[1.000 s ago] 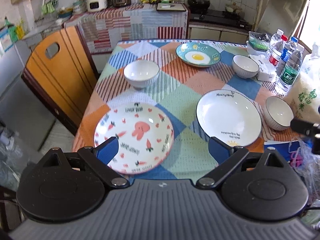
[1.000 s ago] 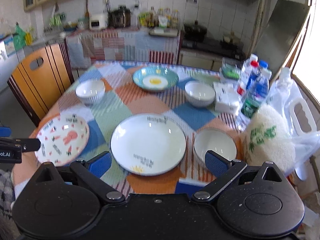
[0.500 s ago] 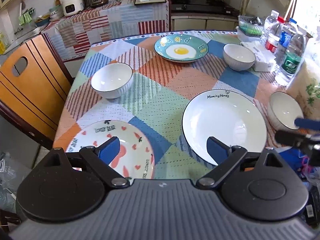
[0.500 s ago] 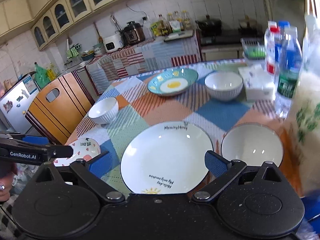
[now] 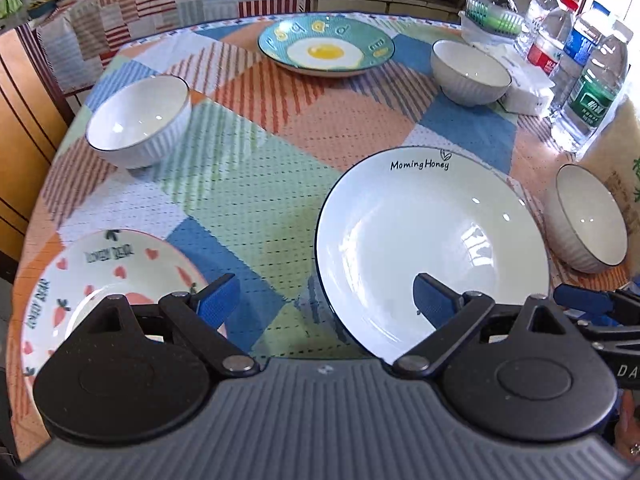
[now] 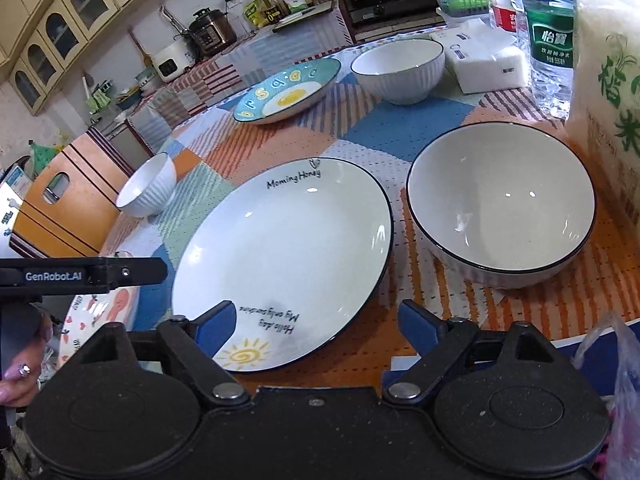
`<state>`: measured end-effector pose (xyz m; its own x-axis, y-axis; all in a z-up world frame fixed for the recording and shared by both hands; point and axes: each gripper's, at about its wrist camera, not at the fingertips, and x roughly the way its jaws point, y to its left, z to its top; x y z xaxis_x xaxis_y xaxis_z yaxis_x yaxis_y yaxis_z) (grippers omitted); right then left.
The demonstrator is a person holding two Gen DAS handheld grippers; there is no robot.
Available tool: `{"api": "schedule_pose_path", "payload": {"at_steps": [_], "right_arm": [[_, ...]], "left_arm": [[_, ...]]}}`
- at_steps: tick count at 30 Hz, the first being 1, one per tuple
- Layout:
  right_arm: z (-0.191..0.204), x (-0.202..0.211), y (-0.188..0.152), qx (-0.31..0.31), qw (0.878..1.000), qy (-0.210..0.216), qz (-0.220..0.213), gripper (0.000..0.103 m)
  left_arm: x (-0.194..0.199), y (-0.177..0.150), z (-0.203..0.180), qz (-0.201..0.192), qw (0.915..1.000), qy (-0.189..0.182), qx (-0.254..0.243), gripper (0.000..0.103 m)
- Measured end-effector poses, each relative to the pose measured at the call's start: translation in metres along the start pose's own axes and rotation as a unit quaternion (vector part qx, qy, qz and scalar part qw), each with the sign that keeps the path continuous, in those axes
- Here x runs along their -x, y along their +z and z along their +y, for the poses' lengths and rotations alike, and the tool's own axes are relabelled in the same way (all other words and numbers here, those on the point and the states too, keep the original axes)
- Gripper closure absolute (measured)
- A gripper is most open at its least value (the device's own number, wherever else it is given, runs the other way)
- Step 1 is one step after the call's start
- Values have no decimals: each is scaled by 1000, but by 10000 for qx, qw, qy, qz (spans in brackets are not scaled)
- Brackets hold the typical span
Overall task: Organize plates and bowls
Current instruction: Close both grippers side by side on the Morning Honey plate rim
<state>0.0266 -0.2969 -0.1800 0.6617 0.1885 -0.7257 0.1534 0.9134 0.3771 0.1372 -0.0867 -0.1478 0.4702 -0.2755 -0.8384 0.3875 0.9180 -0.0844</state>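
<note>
A big white "Morning Honey" plate (image 5: 432, 236) (image 6: 284, 256) lies near the table's front edge. Left of it is a pink heart-patterned plate (image 5: 104, 280) (image 6: 100, 312); a teal fried-egg plate (image 5: 326, 50) (image 6: 288, 92) sits at the back. Three white ribbed bowls stand around: left (image 5: 138, 120) (image 6: 148, 190), back right (image 5: 470, 72) (image 6: 400, 68), front right (image 5: 588, 220) (image 6: 500, 204). My left gripper (image 5: 326, 300) is open, its right finger over the white plate's near rim. My right gripper (image 6: 316, 328) hangs over that plate's right near rim, jaws closing, touching nothing.
Water bottles (image 5: 592, 92) (image 6: 548, 32), a tissue pack (image 6: 484, 60) and a rice bag (image 6: 612, 100) crowd the table's right side. A wooden chair (image 6: 68, 204) stands at the left. A counter with appliances (image 6: 208, 32) runs behind. A hand (image 6: 20, 376) holds the left gripper.
Both grippers have come down and closer to the table front. The left swung right from the pink plate toward the white plate. The right gripper's jaws have narrowed a little.
</note>
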Motion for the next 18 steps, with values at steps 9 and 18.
{"api": "schedule_pose_path", "payload": {"at_steps": [9, 18], "right_arm": [[-17, -15, -5, -227, 9994, -130, -225, 80], [-32, -24, -6, -520, 9976, 249, -387, 81]], "left_arm": [[-35, -11, 14, 590, 9965, -488, 335, 65], [-40, -14, 6, 337, 9971, -530, 436, 74]]}}
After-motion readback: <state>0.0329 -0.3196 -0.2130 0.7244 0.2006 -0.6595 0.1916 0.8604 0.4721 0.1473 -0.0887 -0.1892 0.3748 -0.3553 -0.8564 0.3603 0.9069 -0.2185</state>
